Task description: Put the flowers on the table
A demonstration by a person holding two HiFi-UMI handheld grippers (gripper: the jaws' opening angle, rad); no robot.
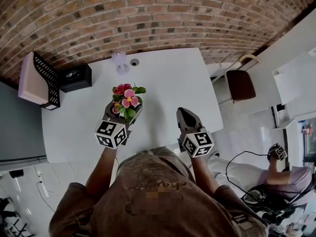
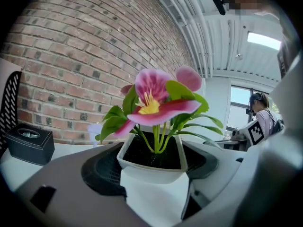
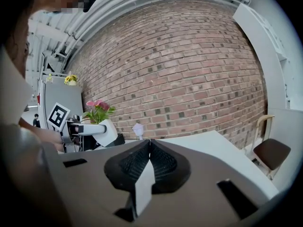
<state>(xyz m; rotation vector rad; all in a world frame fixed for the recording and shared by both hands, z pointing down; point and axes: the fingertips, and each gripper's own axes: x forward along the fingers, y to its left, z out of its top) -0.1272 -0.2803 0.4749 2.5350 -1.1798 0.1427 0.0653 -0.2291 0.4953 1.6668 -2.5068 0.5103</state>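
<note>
A small white pot of pink flowers (image 1: 127, 101) with green leaves is held over the near part of the white table (image 1: 168, 83). My left gripper (image 1: 123, 115) is shut on the pot; in the left gripper view the pot (image 2: 154, 167) sits between the two jaws, blossoms (image 2: 154, 100) above. From the right gripper view the pot (image 3: 105, 131) shows at the left, tilted, held above the table top. My right gripper (image 1: 185, 116) is shut with nothing in it, hovering over the table's near right part; its pads (image 3: 149, 161) meet.
A black tissue box (image 1: 75, 77) and a black mesh organiser (image 1: 42, 80) stand at the table's far left. A small clear glass (image 1: 120, 63) stands at the far edge by the brick wall. A brown chair (image 1: 241, 83) stands right of the table. Another person (image 1: 281, 174) sits at lower right.
</note>
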